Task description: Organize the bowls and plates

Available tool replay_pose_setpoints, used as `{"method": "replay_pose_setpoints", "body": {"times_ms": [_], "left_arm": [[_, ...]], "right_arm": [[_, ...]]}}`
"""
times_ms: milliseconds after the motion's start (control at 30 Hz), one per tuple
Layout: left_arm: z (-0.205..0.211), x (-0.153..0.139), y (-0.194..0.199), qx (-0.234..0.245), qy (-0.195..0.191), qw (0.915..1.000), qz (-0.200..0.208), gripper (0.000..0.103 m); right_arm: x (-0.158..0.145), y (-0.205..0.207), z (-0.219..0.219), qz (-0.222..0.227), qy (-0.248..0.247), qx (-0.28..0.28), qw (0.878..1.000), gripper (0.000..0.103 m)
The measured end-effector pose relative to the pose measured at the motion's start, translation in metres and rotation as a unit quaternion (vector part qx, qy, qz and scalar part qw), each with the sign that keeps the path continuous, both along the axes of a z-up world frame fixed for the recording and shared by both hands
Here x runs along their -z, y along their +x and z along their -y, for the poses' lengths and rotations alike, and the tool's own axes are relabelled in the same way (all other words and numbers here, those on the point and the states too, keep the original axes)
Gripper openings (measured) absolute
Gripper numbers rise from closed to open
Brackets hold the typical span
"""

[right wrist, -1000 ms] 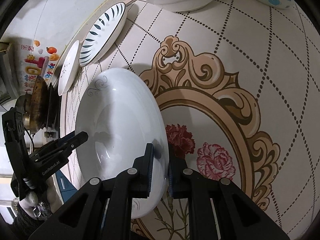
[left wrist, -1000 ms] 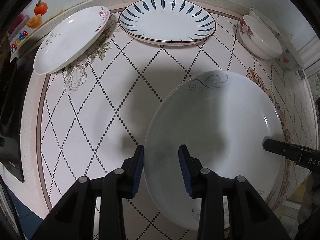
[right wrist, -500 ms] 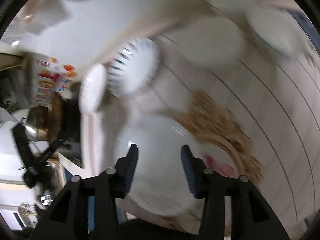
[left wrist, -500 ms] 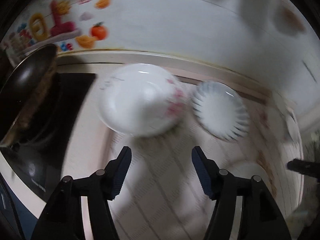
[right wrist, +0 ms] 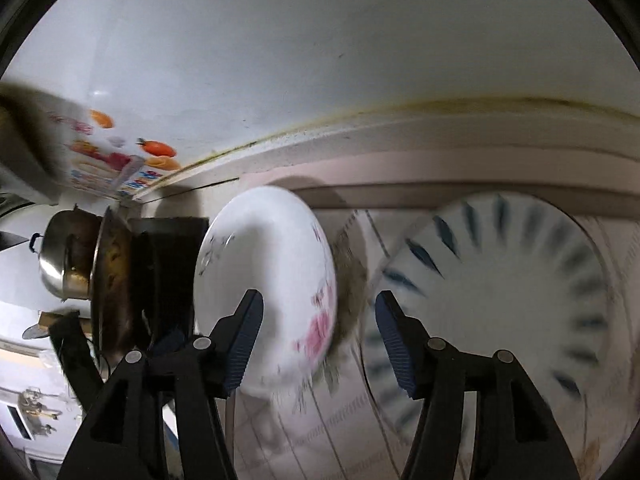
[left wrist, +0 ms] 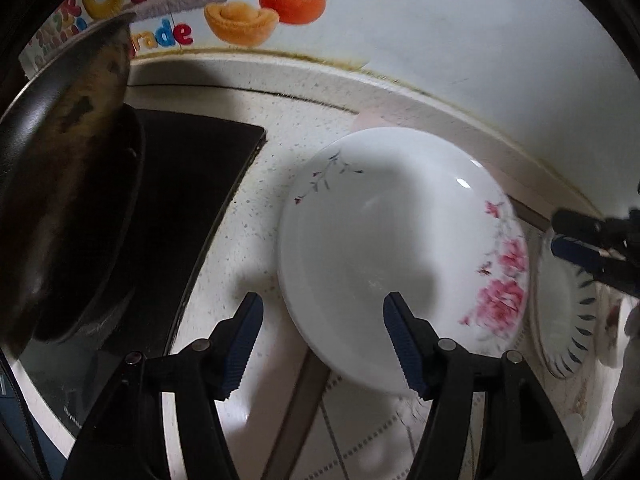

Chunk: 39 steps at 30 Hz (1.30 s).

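Observation:
A white plate with pink flowers (left wrist: 400, 256) lies on the counter near the back wall; it also shows in the right wrist view (right wrist: 268, 280). My left gripper (left wrist: 322, 344) is open and empty, its jaws straddling the plate's near left rim. A white plate with blue leaf marks (right wrist: 496, 304) lies to the right of it; its edge shows in the left wrist view (left wrist: 568, 312). My right gripper (right wrist: 318, 342) is open and empty, between the two plates. It shows at the right edge of the left wrist view (left wrist: 588, 248).
A dark wok (left wrist: 60, 208) sits on a black cooktop (left wrist: 188, 208) to the left. A steel pot (right wrist: 64, 256) stands beyond it. The white wall (right wrist: 320, 60) with fruit stickers (left wrist: 292, 0) runs close behind the plates.
Both grippers let go of the big white plate and opened wide. Both moved toward the back wall, to the flowered and blue-leaf plates. The big plate is out of view.

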State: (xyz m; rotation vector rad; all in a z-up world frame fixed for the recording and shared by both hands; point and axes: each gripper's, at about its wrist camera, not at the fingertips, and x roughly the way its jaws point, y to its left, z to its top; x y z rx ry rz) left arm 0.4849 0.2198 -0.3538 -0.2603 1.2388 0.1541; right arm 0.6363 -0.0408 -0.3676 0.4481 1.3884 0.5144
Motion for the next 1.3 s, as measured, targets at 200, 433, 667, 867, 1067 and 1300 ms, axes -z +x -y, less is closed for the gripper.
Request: {"method": "replay_pose_setpoints", "body": {"times_ms": [200,433,667,867,1067,1300], "left_arm": [[-0.007,0.014,0.016,-0.004,-0.015,0.9998,-0.008,0.061],[-0.010,0.021,0.028,0.003,-0.012,0.9999,-0.007,0.046],[-0.020,0.024,0.027,-0.006,-0.015,0.9998,-0.010,0.032],[-0.016,0.019,0.027,-0.007,-0.023,0.9996,-0.015,0.031],[-0.010,0.008,0.029,-0.002,-0.026,0.9995,-0.018,0.031],[0.005,-0.017,0.019,0.011,-0.029,0.9995,-0.011,0.031]], "right_arm": [[0.029,0.037,-0.037,-0.011,-0.010,-0.017,1.000,0.043],[0.050,0.056,-0.058,-0.017,-0.026,-0.034,0.999,0.022],[0.051,0.054,-0.061,0.000,-0.033,-0.038,0.999,0.019],[0.050,0.053,-0.057,-0.009,-0.037,-0.038,0.999,0.019],[0.038,0.052,-0.050,-0.017,-0.036,-0.041,0.998,0.019],[0.012,0.045,-0.036,-0.012,-0.034,-0.041,0.998,0.020]]}}
